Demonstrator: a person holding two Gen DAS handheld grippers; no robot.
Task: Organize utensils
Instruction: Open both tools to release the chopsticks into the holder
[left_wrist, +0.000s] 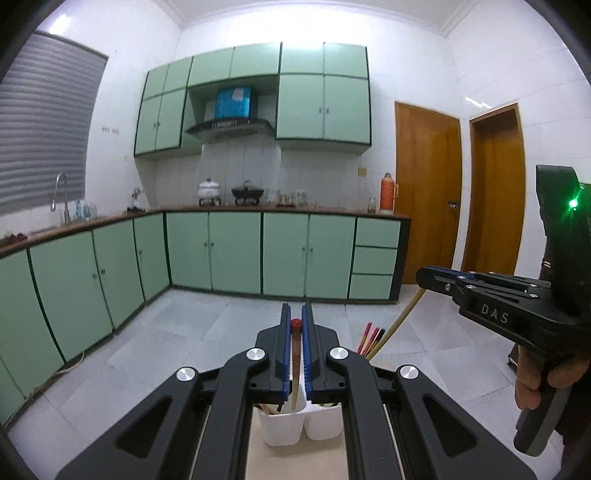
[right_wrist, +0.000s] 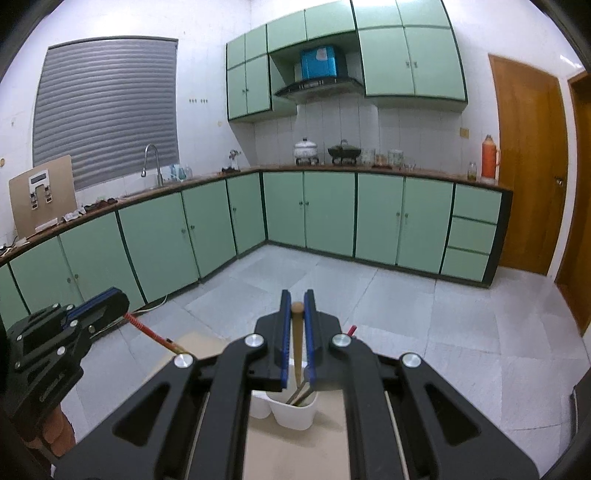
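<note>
A white two-cup utensil holder (left_wrist: 282, 424) stands on a beige table (left_wrist: 295, 461) below both grippers. My left gripper (left_wrist: 296, 321) is shut on a red-tipped chopstick (left_wrist: 295, 354) whose lower end is in the holder's left cup. In the right wrist view my right gripper (right_wrist: 297, 306) is shut on a brown wooden utensil (right_wrist: 297, 343) standing in the right cup of the holder (right_wrist: 295, 413). The left gripper (right_wrist: 103, 302) shows at the left of that view with the red chopstick (right_wrist: 147, 330). The right gripper (left_wrist: 436, 277) shows at the right of the left wrist view.
Red and yellow chopsticks (left_wrist: 371, 338) stick up behind the holder's right cup. A yellowish hose (left_wrist: 402, 317) lies on the grey tiled floor. Green cabinets (left_wrist: 236, 254) with a countertop, sink tap (left_wrist: 61, 195) and pots line the far walls. Wooden doors (left_wrist: 428, 192) are at the right.
</note>
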